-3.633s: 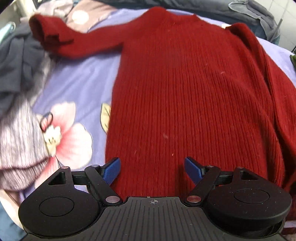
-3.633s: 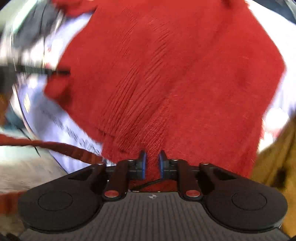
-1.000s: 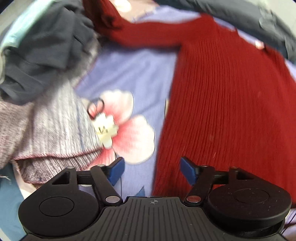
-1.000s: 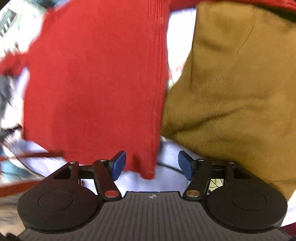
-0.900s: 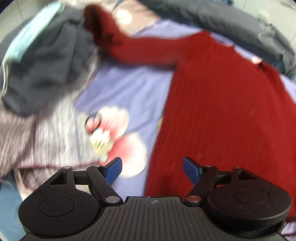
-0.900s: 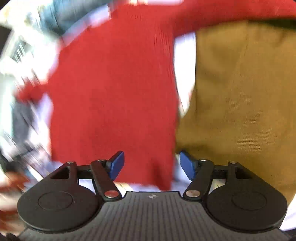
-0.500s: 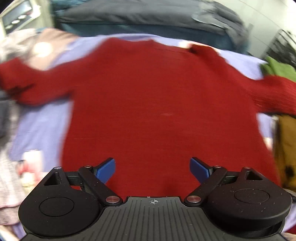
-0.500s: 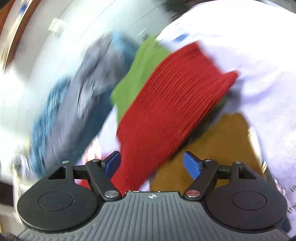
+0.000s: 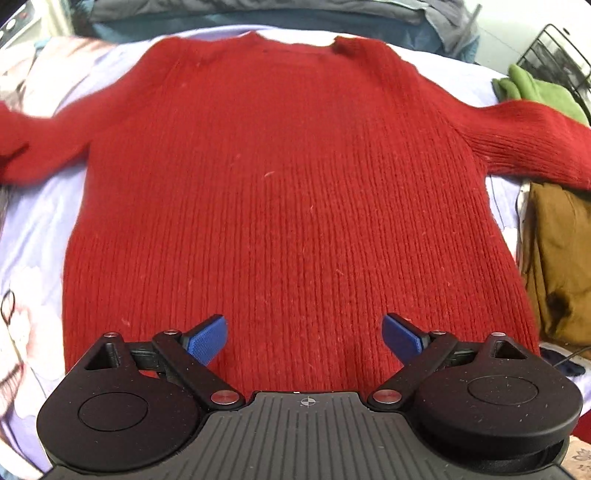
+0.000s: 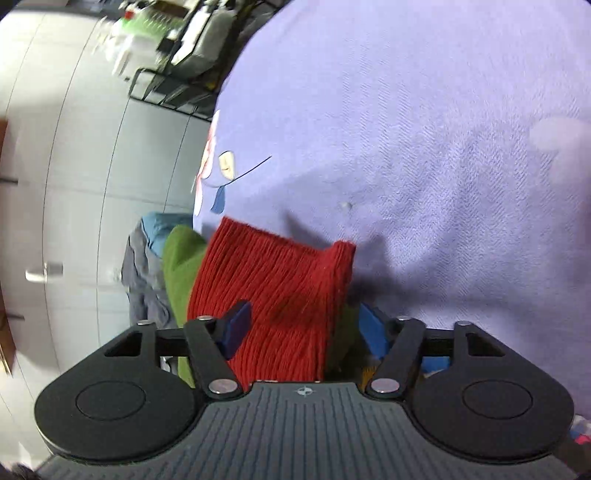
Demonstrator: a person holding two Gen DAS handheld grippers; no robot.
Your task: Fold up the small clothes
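Observation:
A red ribbed sweater lies flat on the lilac bed sheet, neck at the far end and both sleeves spread sideways. My left gripper hovers over the middle of the hem, open wide, with nothing between its blue pads. The right sleeve runs off to the right edge. In the right wrist view, its cuff sits between the jaws of my right gripper, which are closing. The left pad is against the knit. A gap still shows beside the right pad.
A brown garment lies to the right of the sweater. A green one lies under the right sleeve, near a black wire rack. Grey-blue bedding is piled behind the neck. White cupboard doors stand past the bed edge.
My left gripper swung from the sweater's left edge to its middle, staying open. My right gripper rolled, travelled from the body out to the sleeve cuff, and narrowed its jaws around it.

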